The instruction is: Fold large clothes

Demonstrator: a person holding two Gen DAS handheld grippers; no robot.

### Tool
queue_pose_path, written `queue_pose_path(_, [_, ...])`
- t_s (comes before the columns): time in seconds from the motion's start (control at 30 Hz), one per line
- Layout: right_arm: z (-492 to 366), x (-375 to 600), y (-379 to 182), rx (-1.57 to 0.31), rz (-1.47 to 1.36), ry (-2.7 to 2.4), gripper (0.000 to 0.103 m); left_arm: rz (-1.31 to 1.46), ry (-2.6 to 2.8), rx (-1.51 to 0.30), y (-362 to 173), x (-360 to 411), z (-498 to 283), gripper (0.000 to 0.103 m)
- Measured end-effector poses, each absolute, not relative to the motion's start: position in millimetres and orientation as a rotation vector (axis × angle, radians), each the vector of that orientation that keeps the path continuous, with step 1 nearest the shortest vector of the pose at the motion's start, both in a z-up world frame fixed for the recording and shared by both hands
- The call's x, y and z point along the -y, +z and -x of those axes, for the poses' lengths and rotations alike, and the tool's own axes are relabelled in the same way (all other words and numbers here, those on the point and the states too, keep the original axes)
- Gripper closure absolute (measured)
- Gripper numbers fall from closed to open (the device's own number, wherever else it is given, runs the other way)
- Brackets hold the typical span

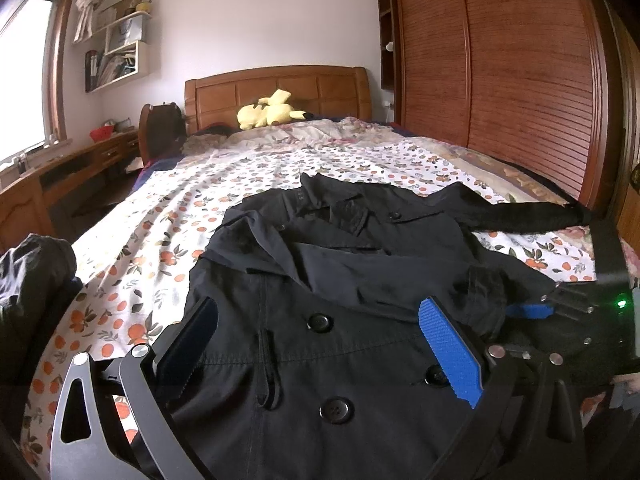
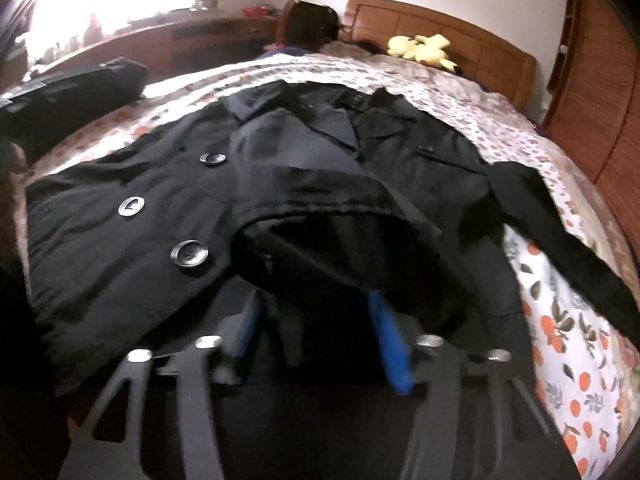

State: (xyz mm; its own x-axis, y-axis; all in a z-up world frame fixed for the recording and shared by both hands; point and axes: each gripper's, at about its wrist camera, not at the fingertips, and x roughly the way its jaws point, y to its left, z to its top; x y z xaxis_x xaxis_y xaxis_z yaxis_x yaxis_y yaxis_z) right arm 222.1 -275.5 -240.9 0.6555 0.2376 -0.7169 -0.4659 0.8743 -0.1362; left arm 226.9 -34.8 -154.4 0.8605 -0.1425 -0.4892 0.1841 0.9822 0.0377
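One black coat (image 1: 320, 280) lay soft, limp and bulky on the bed (image 1: 160, 216); hems suited gripping; left tool (image 1: 320, 344) gaped empty; right tool (image 2: 320, 320) straddled a fold, grip unclear.

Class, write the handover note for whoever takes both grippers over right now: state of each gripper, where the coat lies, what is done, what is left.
Left gripper: open, over the coat's buttoned front, gripping nothing.
Right gripper: jaws narrow, a fold of coat draped over its fingertips; the blurred right wrist view does not show whether the pads pinch it.
Coat: spread front-up on the bed, collar toward the headboard, one sleeve stretched out toward the wardrobe.
Done: coat laid out; one front flap seems turned over.
Left: fold sleeves in, then the body.
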Motion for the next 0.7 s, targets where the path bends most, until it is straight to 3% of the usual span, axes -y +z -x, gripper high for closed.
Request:
queue_pose_path(0.07, [-221, 278, -238, -0.751, 0.318, 0.415, 0.099, -0.08, -0.175, -0.502, -153, 33, -225, 0.002])
queue_pose_path(0.7, [-179, 283, -145, -0.686, 0.175, 0.45, 0.1, -0.063, -0.182, -0.472, -133, 1, -198, 0.002])
